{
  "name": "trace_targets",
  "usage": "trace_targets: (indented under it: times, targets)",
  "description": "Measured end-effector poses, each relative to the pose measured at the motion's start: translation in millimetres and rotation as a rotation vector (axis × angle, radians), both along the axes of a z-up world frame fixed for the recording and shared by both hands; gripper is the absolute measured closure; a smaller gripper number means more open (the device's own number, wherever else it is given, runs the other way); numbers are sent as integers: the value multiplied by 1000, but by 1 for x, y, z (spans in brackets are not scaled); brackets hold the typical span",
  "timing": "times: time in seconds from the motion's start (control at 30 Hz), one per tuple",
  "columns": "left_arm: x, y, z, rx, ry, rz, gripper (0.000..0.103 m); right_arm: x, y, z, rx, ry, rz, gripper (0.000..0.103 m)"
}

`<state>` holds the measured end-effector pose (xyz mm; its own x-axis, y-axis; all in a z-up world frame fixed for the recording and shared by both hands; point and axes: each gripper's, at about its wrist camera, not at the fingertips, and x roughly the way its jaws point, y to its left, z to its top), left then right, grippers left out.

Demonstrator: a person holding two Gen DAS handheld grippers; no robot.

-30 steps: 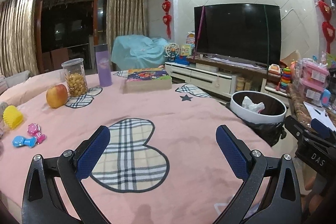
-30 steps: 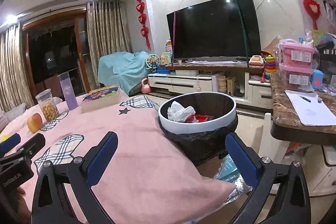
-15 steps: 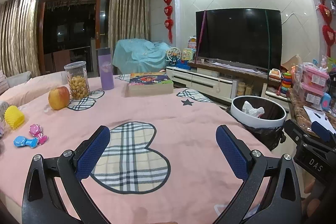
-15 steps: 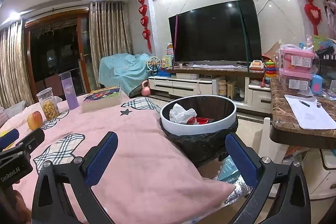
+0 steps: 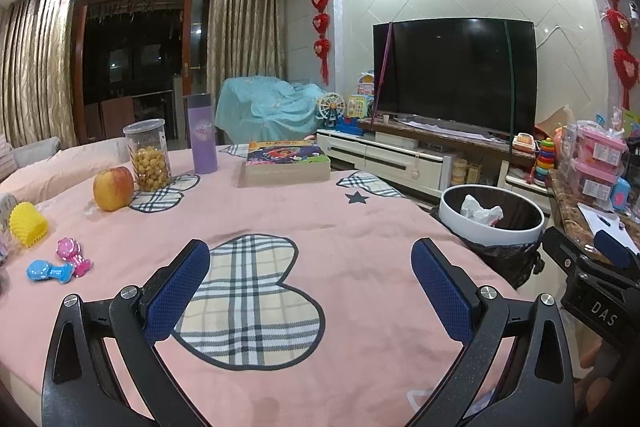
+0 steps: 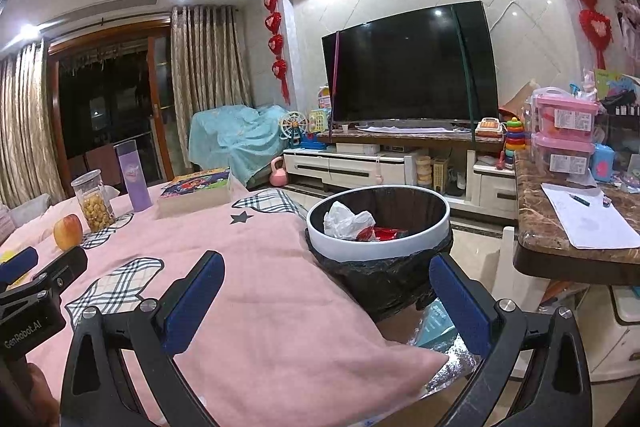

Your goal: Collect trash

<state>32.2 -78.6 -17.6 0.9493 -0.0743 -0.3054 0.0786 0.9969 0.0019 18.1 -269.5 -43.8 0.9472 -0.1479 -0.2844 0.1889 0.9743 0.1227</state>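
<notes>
A round bin with a white rim and black liner [image 6: 424, 239] stands at the right edge of the pink-covered table [image 6: 260, 267]. Inside it lie crumpled white paper [image 6: 346, 219] and a red wrapper [image 6: 380, 233]. The same bin [image 5: 520, 233] shows at the right in the left wrist view, with white paper [image 5: 480, 215] in it. My right gripper [image 6: 326, 301] is open, empty, and hangs just short of the bin. Over a plaid heart patch [image 5: 248, 303], my left gripper [image 5: 310, 291] is also open with nothing between its fingers.
On the table's far side stand an apple [image 5: 113, 187], a snack jar [image 5: 149, 155], a purple bottle [image 5: 203, 138] and a boxed book [image 5: 285, 163]. Small toys [image 5: 52, 269] lie at the left. A marble counter [image 6: 576, 251] with papers is on the right.
Both views have tilted slightly upward and back, so the table and bin sit a little lower in frame. Both grippers stay open and empty.
</notes>
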Motion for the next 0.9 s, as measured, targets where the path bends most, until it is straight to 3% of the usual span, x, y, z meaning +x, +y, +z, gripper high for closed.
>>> trace_targets:
  times: [0.9]
  targets:
    - [0,-1,0,-9,7,-18,0,-1,0,1,8,0,7,0]
